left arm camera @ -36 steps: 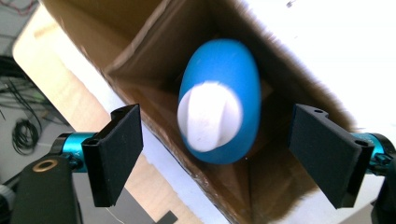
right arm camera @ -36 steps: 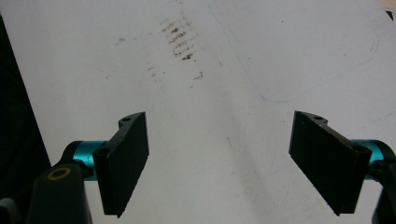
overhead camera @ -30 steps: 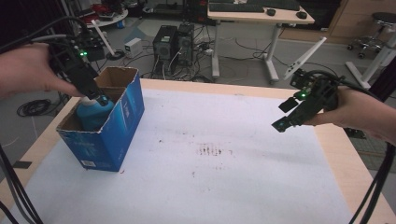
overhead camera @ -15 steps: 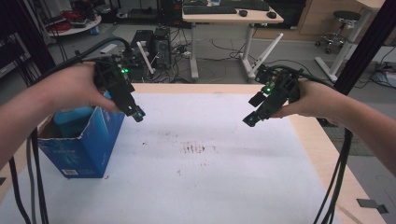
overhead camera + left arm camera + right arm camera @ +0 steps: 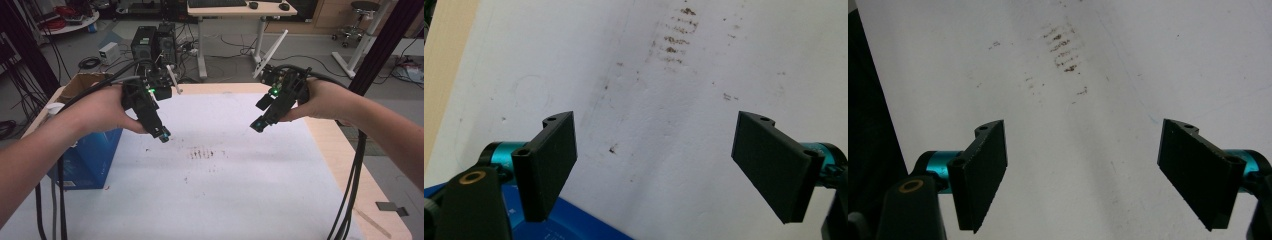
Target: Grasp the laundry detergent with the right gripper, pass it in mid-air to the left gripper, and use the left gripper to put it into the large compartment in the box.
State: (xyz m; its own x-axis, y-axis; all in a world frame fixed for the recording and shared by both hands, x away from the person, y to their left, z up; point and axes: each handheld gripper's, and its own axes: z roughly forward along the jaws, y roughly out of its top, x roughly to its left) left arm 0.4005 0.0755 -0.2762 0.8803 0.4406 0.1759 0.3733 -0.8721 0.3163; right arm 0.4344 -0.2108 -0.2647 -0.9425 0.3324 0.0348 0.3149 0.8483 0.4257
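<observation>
Hovering: left claw (image 5: 163, 134) and right claw (image 5: 257, 124) hung above the white sheet (image 5: 225, 190) on the worktop (image 5: 320, 135), apart from each other.
Left claw: jaws spread wide, nothing between them.
Right claw: released too, empty.
Blue box (image 5: 90, 155): stood at the left edge, beside the left forearm; its white label was too small to read.
Left claw view: a blue box corner (image 5: 574, 225) lay under the jaws.
Stains (image 5: 205, 152): brown marks between the claws.
Far: desks, computer towers (image 5: 152, 45), cables on the floor.
</observation>
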